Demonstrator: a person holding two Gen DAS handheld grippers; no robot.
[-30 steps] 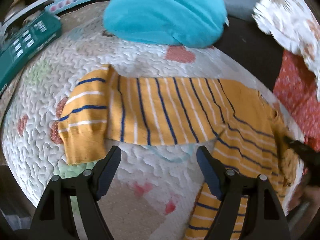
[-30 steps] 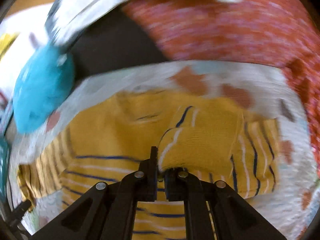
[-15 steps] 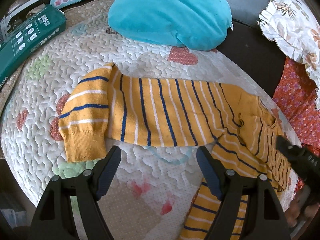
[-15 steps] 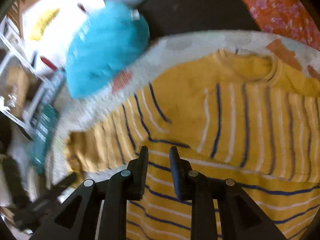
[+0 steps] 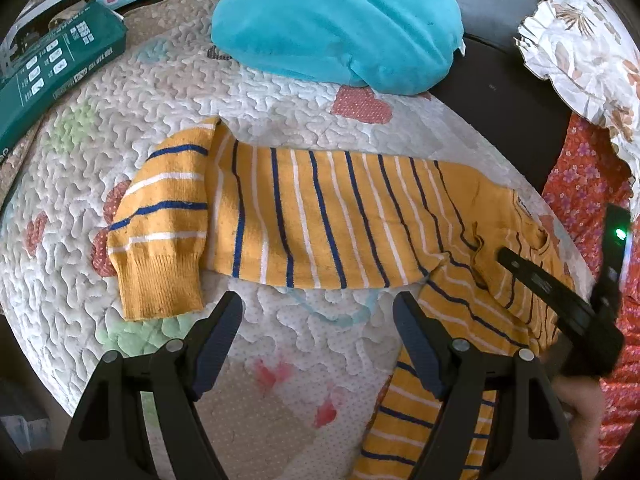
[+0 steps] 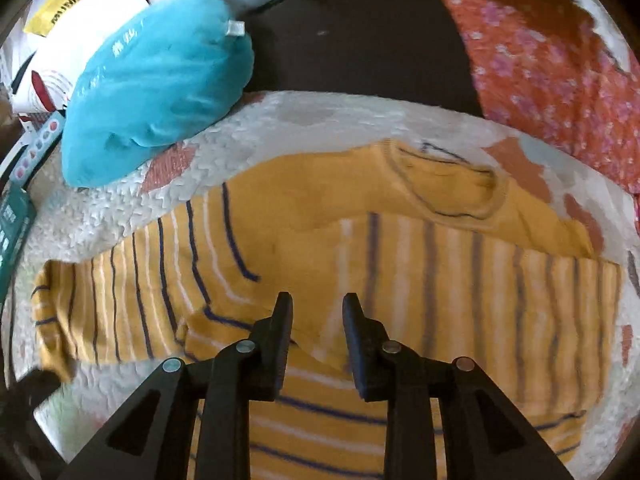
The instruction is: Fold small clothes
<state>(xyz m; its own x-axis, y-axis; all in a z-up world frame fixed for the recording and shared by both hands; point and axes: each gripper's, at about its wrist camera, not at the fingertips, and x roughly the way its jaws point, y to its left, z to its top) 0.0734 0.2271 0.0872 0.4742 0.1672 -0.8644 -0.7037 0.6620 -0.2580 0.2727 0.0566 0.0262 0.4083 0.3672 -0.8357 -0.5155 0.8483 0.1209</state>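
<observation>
Currently the yellow striped sweater [image 5: 320, 220] lies spread across the quilted mat [image 5: 120, 128], body running from 9 to 3 o'clock in the left wrist view. One sleeve [image 5: 160, 224] is folded over the body at 9 o'clock; the other sleeve [image 5: 404, 412] trails down toward 5 o'clock.

Left gripper [image 5: 318, 320]: jaws wide apart, holding nothing, poised over bare mat just below the sweater's lower edge.

Right gripper [image 6: 316, 314]: jaws partly open, nothing between them, above the striped chest. Seen from the left wrist camera it enters at 3 to 4 o'clock, with a green light [image 5: 620, 234] on its body; that light is not visible from its own camera.

Right wrist view alone shows the neckline [image 6: 448, 184] at 1 o'clock. Left wrist view alone shows white lettering on the teal cushion [image 5: 340, 20] at 12 o'clock and a green box [image 5: 52, 76] at 10 o'clock. Red floral fabric [image 6: 552, 68] sits at 2 o'clock in the right view.
</observation>
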